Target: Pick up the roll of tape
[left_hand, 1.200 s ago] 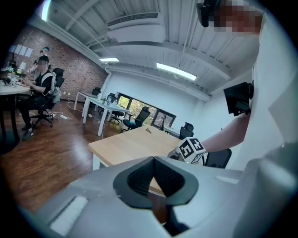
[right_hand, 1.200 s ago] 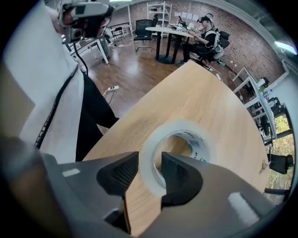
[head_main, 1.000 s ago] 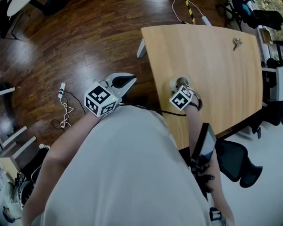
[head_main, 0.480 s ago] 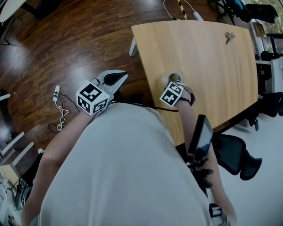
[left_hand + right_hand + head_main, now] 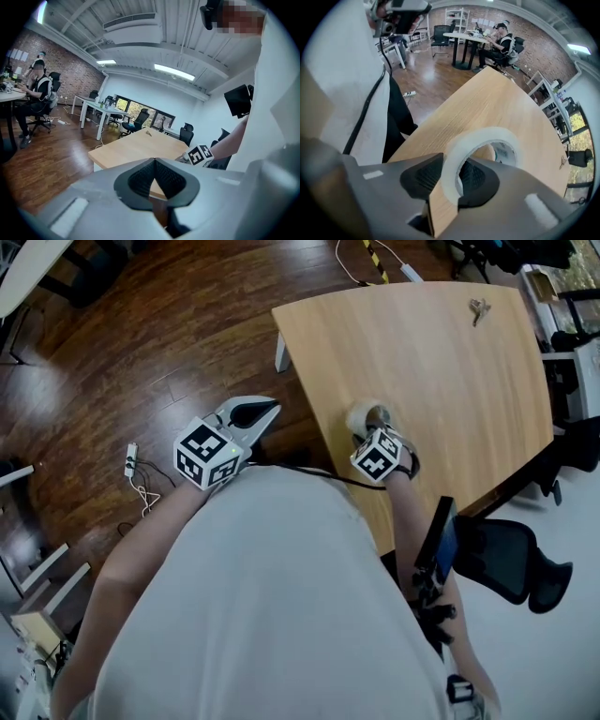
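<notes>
The roll of tape (image 5: 360,416), clear tape on a pale core, is at the near left part of the wooden table (image 5: 450,352). My right gripper (image 5: 376,424) points steeply down onto it, mostly hidden under its marker cube. In the right gripper view the wall of the roll of tape (image 5: 451,161) is pinched between the pads, one finger outside the ring and one inside the hole, so the right gripper (image 5: 452,164) is shut on it. My left gripper (image 5: 265,412) hangs over the floor left of the table, shut and empty; in its own view the left gripper (image 5: 154,161) has its pads together.
A bunch of keys (image 5: 478,308) lies at the table's far side. A black office chair (image 5: 511,563) stands at the table's right edge. A power strip with a cable (image 5: 131,458) lies on the wooden floor at the left. A phone (image 5: 439,545) is strapped to the right forearm.
The right gripper has stayed on the tape, and the roll now sits slightly left of the marker cube. The left gripper has barely moved. The head view has shifted a little.
</notes>
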The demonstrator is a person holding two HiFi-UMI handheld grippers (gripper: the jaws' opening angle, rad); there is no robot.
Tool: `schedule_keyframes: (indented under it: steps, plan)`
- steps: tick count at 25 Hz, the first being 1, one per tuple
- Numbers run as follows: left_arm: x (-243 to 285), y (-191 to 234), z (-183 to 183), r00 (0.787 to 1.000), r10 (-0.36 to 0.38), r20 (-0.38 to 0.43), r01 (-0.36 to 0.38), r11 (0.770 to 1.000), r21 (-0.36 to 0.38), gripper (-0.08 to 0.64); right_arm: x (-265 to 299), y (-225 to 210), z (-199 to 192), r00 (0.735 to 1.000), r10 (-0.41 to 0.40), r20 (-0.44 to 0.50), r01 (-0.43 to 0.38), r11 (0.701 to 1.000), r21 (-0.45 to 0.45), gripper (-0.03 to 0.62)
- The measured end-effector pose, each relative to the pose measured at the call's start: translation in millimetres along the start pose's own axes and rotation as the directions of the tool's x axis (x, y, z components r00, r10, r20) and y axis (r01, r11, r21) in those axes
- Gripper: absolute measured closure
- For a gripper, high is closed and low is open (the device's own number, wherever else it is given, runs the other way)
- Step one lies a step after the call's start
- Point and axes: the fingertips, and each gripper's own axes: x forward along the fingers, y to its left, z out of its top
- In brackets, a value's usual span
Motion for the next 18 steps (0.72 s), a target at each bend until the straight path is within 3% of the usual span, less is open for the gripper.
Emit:
schedule_keyframes:
  steps: [3,8,12,18]
  plan:
    - [2,-1,1,1.0,-0.013,-0.003,0.013,1.0,0.01,0.554,-10,-4,5,0.994,-0.006,0.106,-0.011,0.987,0.162,0.486]
    - [6,-4,6,0.999,-0.052,-0.01,0.052,0.998,0.03,0.554,-42,-15,20,0.947,-0.069,0.315,-0.086,0.887,0.454,0.486]
    - [13,-9,6,0.996,-0.086,-0.026,0.087,0.996,0.03,0.554,-76,-16,39,0.86,-0.128,0.494,-0.19,0.817,0.544,0.485]
    - [34,-19,12,0.985,-0.167,-0.054,0.17,0.983,0.066,0.554,-128,-14,58,0.723,-0.252,0.644,-0.248,0.775,0.581,0.484]
